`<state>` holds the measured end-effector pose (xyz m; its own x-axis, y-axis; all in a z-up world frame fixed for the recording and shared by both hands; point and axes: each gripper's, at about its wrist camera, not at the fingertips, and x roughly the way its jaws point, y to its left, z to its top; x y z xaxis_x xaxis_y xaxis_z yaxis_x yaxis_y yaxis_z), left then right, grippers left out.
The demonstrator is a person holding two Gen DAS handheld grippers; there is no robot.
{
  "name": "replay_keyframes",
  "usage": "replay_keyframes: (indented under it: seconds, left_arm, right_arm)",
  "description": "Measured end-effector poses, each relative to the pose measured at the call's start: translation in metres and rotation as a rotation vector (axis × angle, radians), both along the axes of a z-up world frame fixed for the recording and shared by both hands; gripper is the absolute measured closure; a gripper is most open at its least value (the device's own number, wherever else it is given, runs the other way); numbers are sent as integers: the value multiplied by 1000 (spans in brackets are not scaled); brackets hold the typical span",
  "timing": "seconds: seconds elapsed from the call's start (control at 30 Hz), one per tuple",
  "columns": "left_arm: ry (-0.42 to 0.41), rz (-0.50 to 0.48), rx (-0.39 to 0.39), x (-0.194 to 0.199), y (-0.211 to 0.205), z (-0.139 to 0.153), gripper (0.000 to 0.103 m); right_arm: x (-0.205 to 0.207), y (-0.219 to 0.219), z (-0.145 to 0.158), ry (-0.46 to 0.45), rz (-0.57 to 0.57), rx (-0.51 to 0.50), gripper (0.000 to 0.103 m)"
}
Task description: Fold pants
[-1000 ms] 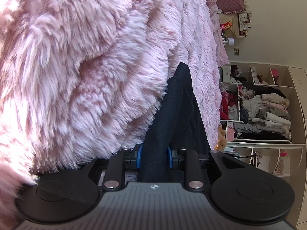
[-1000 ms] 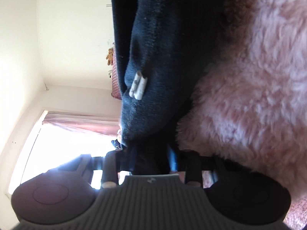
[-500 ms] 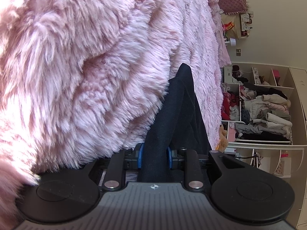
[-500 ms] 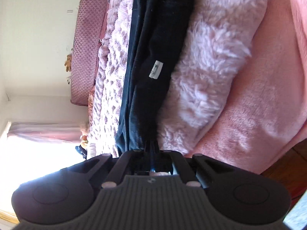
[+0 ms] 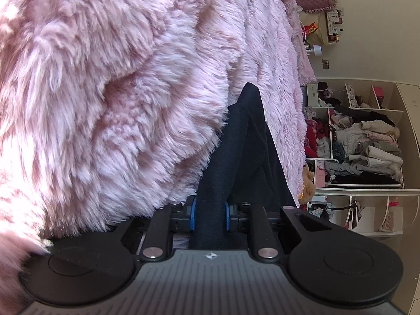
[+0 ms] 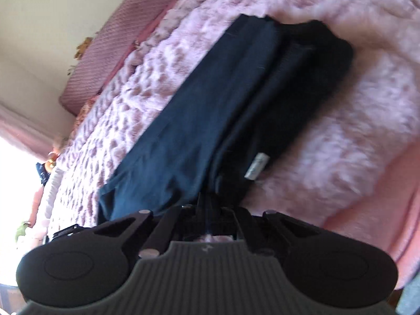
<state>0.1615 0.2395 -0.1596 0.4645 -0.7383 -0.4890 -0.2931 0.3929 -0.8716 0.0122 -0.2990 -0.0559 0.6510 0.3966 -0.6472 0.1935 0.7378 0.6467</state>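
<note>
pants (image 6: 199, 120): matt dark knit cloth | blanket (image 5: 118, 92): shaggy pink fur — probably synthetic

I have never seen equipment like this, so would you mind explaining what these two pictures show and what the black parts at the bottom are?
There is no robot here: a person holds a two-finger gripper in each hand, and a wide-angle camera on each looks forward along its fingers. The black shapes at the bottom are the grippers' own bodies.

In the left hand's view, the left gripper has just been closing and its blue pads pinch a fold of the dark pants, which lie on a fluffy pink blanket. Shelves of clothes stand behind.

In the right hand's view, the right gripper is shut on the near end of the pants. A white label shows on them.
</note>
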Motion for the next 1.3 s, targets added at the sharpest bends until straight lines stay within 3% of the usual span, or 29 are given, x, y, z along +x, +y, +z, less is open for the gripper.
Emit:
replay_keyframes:
  seconds: [0.1,0.2,0.37,0.47,0.5,0.6,0.77,0.83,0.97,1.1,1.3]
  left_arm:
    - [-2,9,19,0,-3,7,89]
    - [-22,20,74,-6,-9,27,91]
    - [-126,33,124,-17,-26,81,91]
    - [-161,44,159,-21,-45,110,91]
    - [-174,47,160,-21,-55,120,91]
    - [-240,58,189,-25,-86,147,91]
    - [-304,55,226,-22,-144,182,91]
    - [-305,53,263,-17,-174,193,91]
    - [-256,99,361,-14,-226,206,91]
    - [-230,86,477,-9,-272,210,91]
    - [-208,5,604,4,-342,205,90]
  right_arm:
    - [-23,-23,15,-43,-90,-105,103]
    - [-30,-41,33,-164,-109,-57,103]
    - [-10,-22,68,-284,-26,-301,103]
    - [7,-6,74,-376,5,-401,103]
    - [18,3,72,-381,34,-445,102]
    - [36,7,54,-260,61,-562,103]
    - [22,-44,49,-249,-146,-522,103]
    - [12,-60,52,-260,-249,-532,78]
    - [-7,-99,52,-285,-397,-357,78]
    - [-10,-113,52,-308,-437,-296,78]
    - [-1,-116,47,-303,-402,-254,78]
